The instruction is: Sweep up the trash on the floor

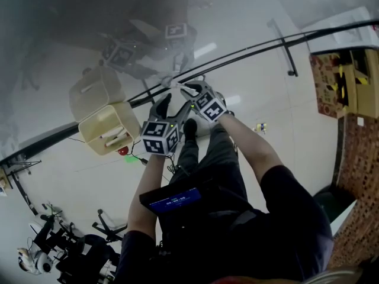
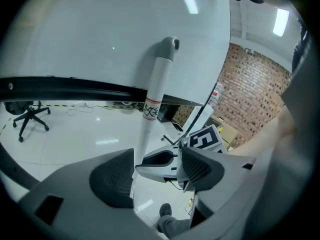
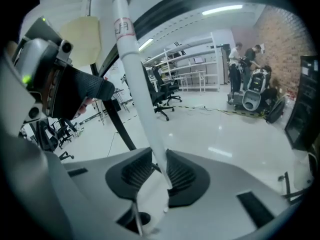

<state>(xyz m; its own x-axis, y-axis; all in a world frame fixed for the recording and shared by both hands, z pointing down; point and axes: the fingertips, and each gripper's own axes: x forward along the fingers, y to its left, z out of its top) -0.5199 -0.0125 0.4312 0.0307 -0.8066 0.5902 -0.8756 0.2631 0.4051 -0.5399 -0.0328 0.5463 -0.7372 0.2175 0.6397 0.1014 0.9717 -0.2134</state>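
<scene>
A thin white handle point(image 3: 140, 84) with a hanging hole at its tip runs up between my right gripper's point(image 3: 159, 173) pads, which are shut on it. In the left gripper view the same handle point(image 2: 156, 86) leans against the left pad point(image 2: 112, 178), while the right pad stands well off it, so my left gripper point(image 2: 159, 176) is open around it. Seen from the head view, both grippers, left point(image 1: 163, 114) and right point(image 1: 198, 94), meet at the handle point(image 1: 180, 89) in front of the person's legs. A cream dustpan point(image 1: 109, 126) sits just left of them. A small scrap of trash point(image 1: 260, 126) lies on the glossy floor to the right.
A black rail point(image 1: 266, 45) crosses the floor beyond the grippers. Cardboard boxes point(image 1: 346, 81) stand at the right by a brick wall point(image 2: 255, 94). Office chairs point(image 3: 162, 91) and people point(image 3: 247, 64) are farther off. More chairs and gear point(image 1: 65, 247) crowd the lower left.
</scene>
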